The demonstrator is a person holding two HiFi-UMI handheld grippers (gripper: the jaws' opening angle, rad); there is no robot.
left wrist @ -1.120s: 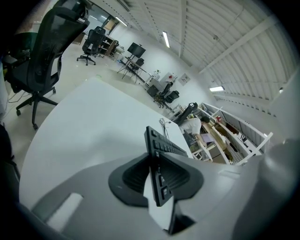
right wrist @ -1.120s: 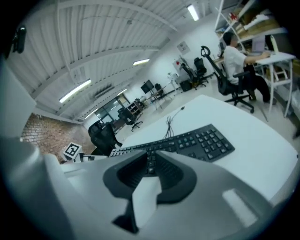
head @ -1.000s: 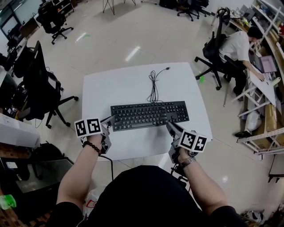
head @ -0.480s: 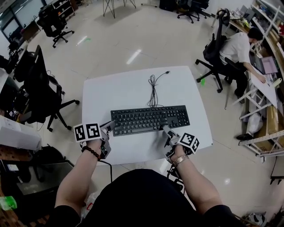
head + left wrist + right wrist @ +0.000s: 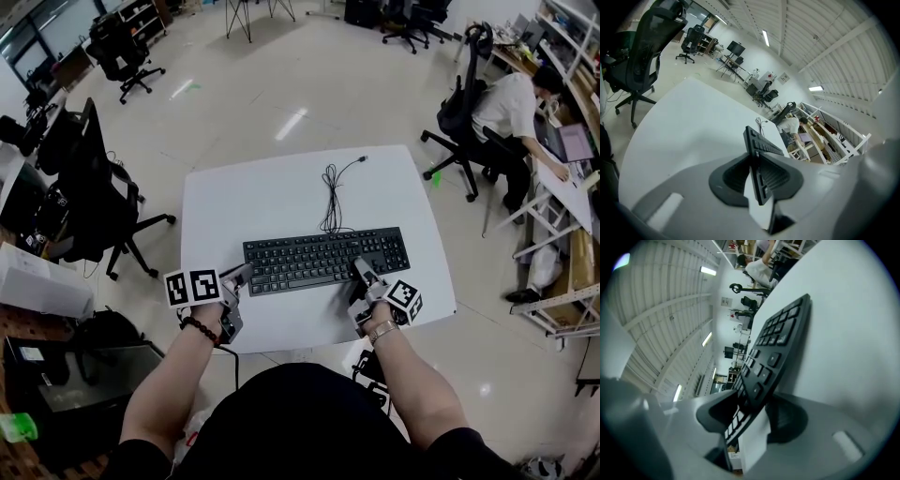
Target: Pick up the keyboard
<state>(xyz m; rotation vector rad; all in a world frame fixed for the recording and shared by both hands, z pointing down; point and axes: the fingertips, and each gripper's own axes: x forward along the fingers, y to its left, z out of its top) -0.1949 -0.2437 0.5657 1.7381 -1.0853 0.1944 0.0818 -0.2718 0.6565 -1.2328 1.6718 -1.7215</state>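
While the right gripper [image 5: 359, 269] is closing, its fingers [image 5: 787, 420] straddle the near edge of the black rectangular plastic keyboard [image 5: 326, 261] towards its right end, one above the keys and one below the case. They do not yet appear to press on it. The left gripper [image 5: 246, 273] sits at the near left corner, and its fingers [image 5: 731, 178] are clamped on the keyboard's left end.

The keyboard lies flat near the front of the white square tabletop [image 5: 272, 202]. Its long axis runs left to right, spanning the gap between the two grippers, so each hand serves one end. A level lift therefore probably depends on the right grip seating first.

Beyond the keyboard, its thin black cable [image 5: 330, 187] lies loosely bundled on the tabletop and trails towards the far edge.
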